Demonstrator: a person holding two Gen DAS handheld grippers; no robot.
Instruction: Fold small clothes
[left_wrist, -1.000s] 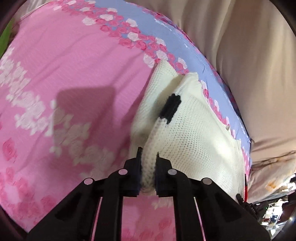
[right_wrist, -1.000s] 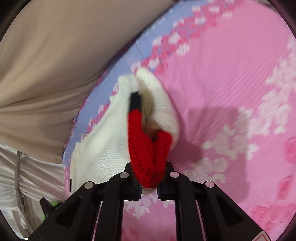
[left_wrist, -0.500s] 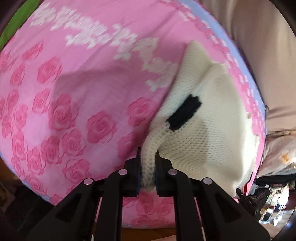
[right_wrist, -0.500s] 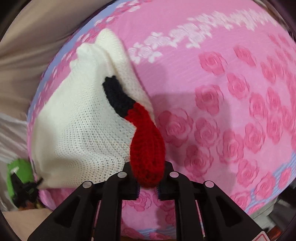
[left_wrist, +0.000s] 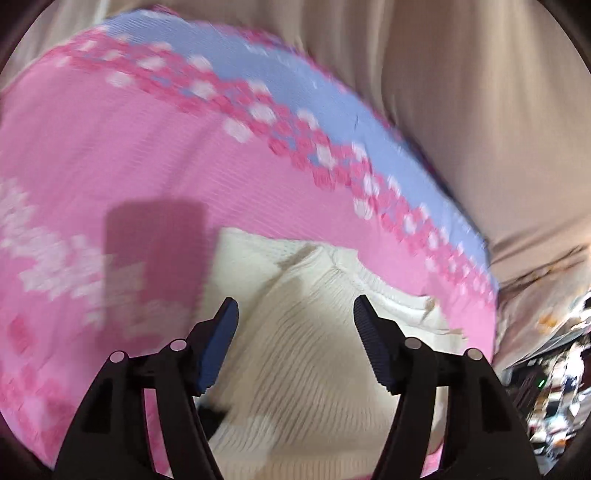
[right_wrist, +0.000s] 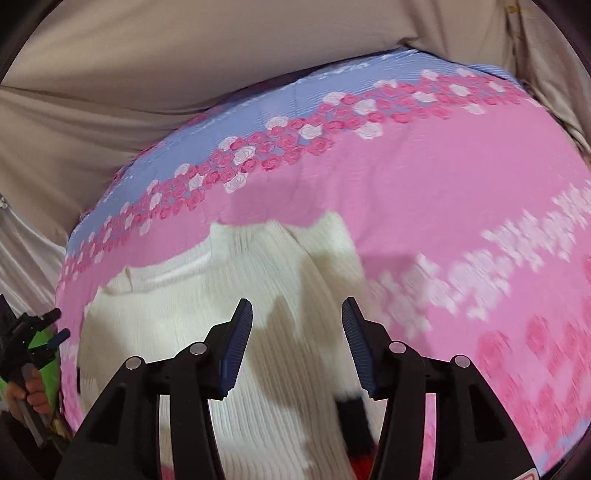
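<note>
A cream knitted garment (left_wrist: 306, 354) lies on the pink rose-print sheet (left_wrist: 110, 155), folded over on itself, with a small black patch (left_wrist: 216, 419) near my left finger. My left gripper (left_wrist: 295, 314) hovers over it, jaws opening, with nothing pressed between the pads. In the right wrist view the same garment (right_wrist: 258, 295) shows a black and red cuff (right_wrist: 351, 410) by the right finger. My right gripper (right_wrist: 295, 314) is also opening above the knit and grips nothing. The picture is blurred by motion.
The sheet's blue band with rose trim (right_wrist: 280, 110) marks the far edge, and beige draped cloth (right_wrist: 147, 66) hangs beyond it. Cluttered items (left_wrist: 554, 387) sit at the far right. A hand holding the other gripper (right_wrist: 29, 343) shows at the left edge.
Both grippers have let go of the garment's edges and their jaws have spread. The knit now lies on the sheet under them, and both views have swung back toward the far blue edge.
</note>
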